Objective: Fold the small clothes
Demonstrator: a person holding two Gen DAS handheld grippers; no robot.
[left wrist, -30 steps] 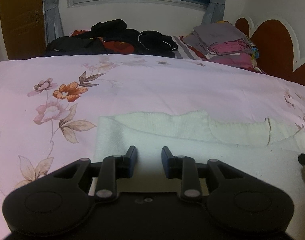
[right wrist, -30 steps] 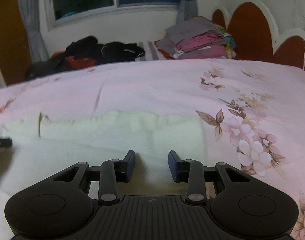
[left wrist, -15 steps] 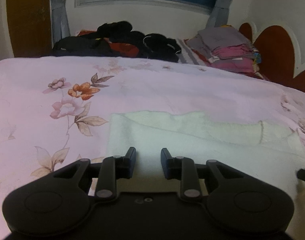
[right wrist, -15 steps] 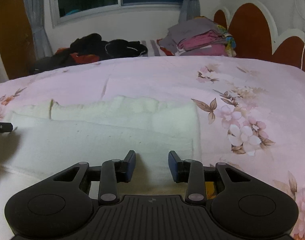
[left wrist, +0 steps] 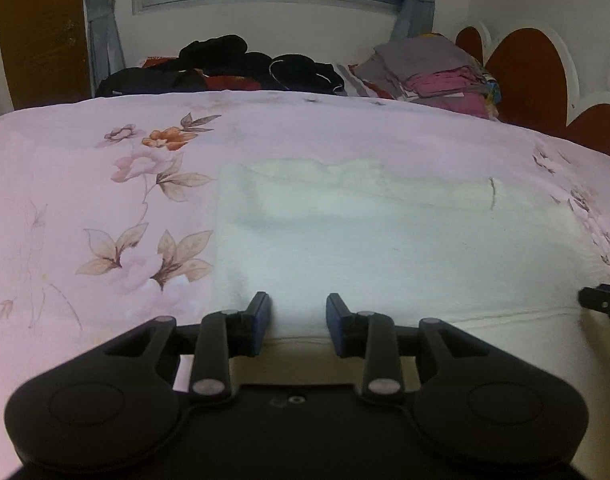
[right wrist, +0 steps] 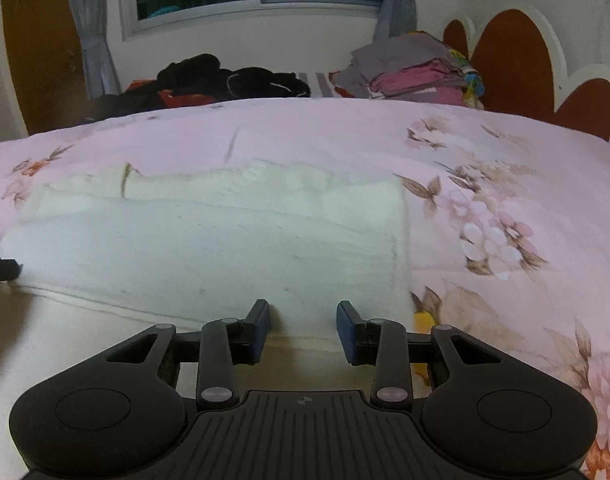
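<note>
A white knit garment [left wrist: 385, 240] lies flat on the pink flowered bedspread [left wrist: 85, 200], partly folded with a ribbed band along its far edge. It also shows in the right wrist view [right wrist: 209, 240]. My left gripper [left wrist: 297, 322] is open and empty over the garment's near left edge. My right gripper [right wrist: 303, 326] is open and empty over the garment's near right corner. Each gripper's tip shows at the edge of the other's view [left wrist: 605, 304] [right wrist: 1, 270].
A pile of dark clothes [left wrist: 233, 68] and a stack of folded grey and pink clothes [left wrist: 433, 72] lie at the far side of the bed. A red-brown headboard [left wrist: 525, 68] stands at the right. A small yellow thing [right wrist: 423, 322] shows beside the garment's right corner.
Both grippers have pulled back and risen, so more of the garment and bed shows. Both stay open. The garment's near edge now lies folded up over it.
</note>
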